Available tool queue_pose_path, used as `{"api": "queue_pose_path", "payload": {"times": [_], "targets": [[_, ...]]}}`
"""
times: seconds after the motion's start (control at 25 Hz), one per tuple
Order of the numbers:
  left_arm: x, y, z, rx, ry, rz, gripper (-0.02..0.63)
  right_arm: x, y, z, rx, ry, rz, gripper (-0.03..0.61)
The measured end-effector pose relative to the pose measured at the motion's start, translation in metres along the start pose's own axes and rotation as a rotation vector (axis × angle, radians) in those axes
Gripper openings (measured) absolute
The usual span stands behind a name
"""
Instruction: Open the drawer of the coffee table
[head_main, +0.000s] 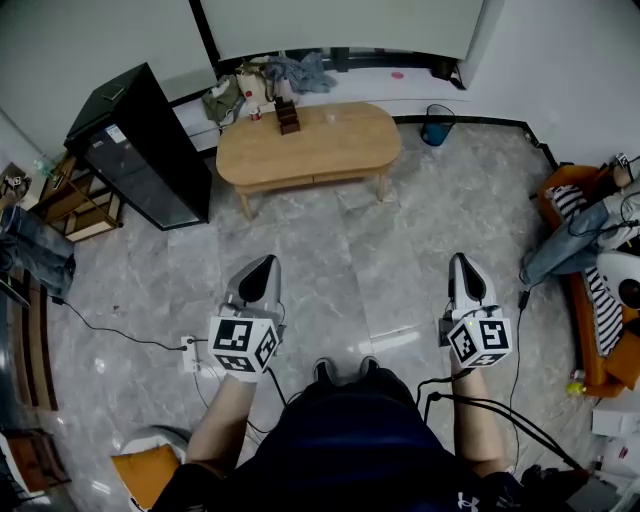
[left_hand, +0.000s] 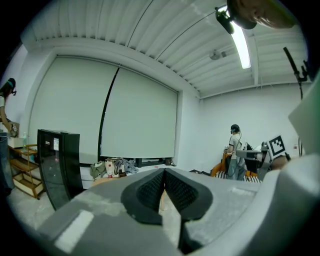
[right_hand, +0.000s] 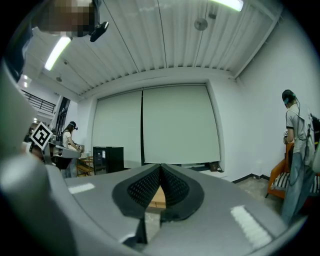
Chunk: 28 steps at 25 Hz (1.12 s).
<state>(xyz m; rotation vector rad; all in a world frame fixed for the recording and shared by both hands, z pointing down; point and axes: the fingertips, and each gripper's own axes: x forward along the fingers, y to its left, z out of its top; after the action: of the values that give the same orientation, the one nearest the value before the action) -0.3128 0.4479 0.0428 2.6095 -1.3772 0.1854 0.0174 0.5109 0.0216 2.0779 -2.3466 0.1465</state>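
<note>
A person stands on a grey tiled floor (head_main: 330, 270), seen from above, with dark shoes (head_main: 345, 370) at the near edge and both forearms stretched forward. Each hand carries a tool with a marker cube.

The left hand-held gripper (head_main: 264, 262) is clenched. Its two ribbed black pads meet at the tip and nothing is between them. The right hand-held gripper (head_main: 462, 260) is clenched in the same way, also with nothing in its grasp. The two are held well apart, side by side, pointing roughly level toward the far side of the room.

On the floor just left of the left tool lies a white power strip (head_main: 190, 352), with a black cable running off to the left.

Farther on, past a stretch of floor and well apart from both tools, stands the counter (head_main: 320, 150). It is a low, oval coffee table of light wood. Its near side panel (head_main: 310, 180) looks flush, with nothing pulled out, though the drawer itself is too small to make out. A small dark brown box (head_main: 288, 115) sits on the far left part of its top.

Left of the counter a tall black cabinet (head_main: 140, 150) stands, with a low wooden rack (head_main: 75, 195) beyond it farther left. At the right edge, someone's legs in jeans (head_main: 565, 250) stretch from an orange sofa (head_main: 590, 340). Beyond the counter's far right end is a blue bin (head_main: 437, 125). Along the far wall, bags and clothes (head_main: 270, 80) are heaped on a white ledge.
</note>
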Motion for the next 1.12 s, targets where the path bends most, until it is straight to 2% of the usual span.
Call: {"api": "queue_pose_path", "payload": {"times": [0.28, 0.44, 0.76, 1.12], "targets": [[0.008, 0.025, 0.005, 0.052, -0.011, -0.008, 0.003, -0.001, 0.013, -0.009, -0.021, 0.015, -0.031, 0.003], [0.028, 0.028, 0.006, 0.062, -0.018, -0.004, 0.003, 0.007, 0.004, -0.015, -0.036, 0.029, -0.034, 0.002], [0.092, 0.008, 0.001, 0.064, 0.025, -0.005, 0.003, 0.05, -0.054, -0.033, 0.022, 0.046, -0.039, 0.002], [0.178, -0.02, 0.018, 0.081, 0.048, 0.035, 0.003, 0.119, -0.136, -0.033, 0.078, 0.046, -0.001, 0.003]]}}
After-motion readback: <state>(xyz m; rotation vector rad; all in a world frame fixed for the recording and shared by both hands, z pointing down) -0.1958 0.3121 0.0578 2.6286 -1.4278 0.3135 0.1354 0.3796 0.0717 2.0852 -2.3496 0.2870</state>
